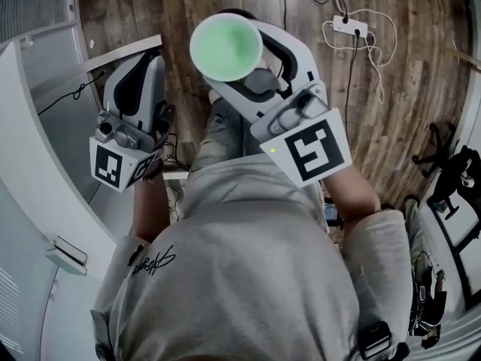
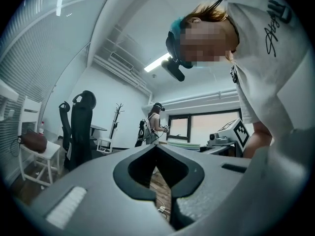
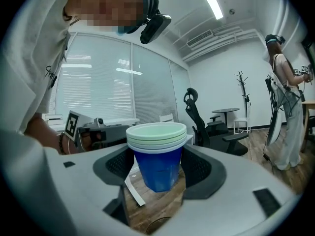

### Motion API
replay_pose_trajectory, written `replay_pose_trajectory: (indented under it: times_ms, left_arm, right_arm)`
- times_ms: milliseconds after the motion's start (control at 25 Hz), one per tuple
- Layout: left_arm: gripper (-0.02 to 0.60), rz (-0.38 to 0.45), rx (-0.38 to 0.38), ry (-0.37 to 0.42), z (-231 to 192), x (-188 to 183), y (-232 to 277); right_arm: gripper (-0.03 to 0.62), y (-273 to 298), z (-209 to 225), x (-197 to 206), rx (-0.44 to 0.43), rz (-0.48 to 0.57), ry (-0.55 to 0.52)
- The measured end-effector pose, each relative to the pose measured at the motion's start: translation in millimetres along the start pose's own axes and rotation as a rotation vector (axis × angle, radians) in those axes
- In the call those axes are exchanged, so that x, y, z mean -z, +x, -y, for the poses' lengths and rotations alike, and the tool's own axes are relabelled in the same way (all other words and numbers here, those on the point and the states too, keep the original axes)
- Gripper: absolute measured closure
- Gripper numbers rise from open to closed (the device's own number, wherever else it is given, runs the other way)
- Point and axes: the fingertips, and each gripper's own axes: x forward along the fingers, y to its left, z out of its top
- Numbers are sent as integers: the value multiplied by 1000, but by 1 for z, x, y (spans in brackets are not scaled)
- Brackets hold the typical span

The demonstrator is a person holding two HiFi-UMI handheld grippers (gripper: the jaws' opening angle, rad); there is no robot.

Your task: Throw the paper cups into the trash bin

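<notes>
Seen from above, the person's right gripper [image 1: 246, 80] is clamped on a stack of nested paper cups [image 1: 225, 47], blue outside with pale green rims, held upright in front of the chest over a dark wooden plank floor [image 1: 188, 6]; the left gripper [image 1: 140, 70] hangs just beside it, its jaws closed together with nothing between them

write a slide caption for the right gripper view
Right claw shut on a stack of nested paper cups, blue outermost, rims up.
</notes>
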Motion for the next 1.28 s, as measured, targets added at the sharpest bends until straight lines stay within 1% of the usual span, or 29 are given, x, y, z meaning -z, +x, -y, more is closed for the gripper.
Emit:
replay_pose_trajectory:
  times_ms: [200,320,480,680,800,920,1280]
  left_arm:
    - [577,-12,-22,-31,-8,18,-1]
    - [577,-19,-33,-24,-12,29,-1]
    - [577,-32,-45,-41,-17,47,-1]
    - [577,-68,-60,-68,-22,77,-6]
    - [577,-87,-72,-77,-24,90,-10]
    - [577,-94,-80,-95,-26,100,-12]
    - [577,-103,-95,-115,-32,118,-17]
  right_arm:
    - [303,10,5,30,-13,-37,26]
    - [301,15,10,44,-19,-45,35]
    - [303,20,17,64,-23,-71,45]
    - [303,31,20,93,-40,-93,26]
    - [303,35,21,114,-40,-121,43]
    - [301,42,22,134,-45,-139,63]
    - [303,64,24,183,-57,-176,114]
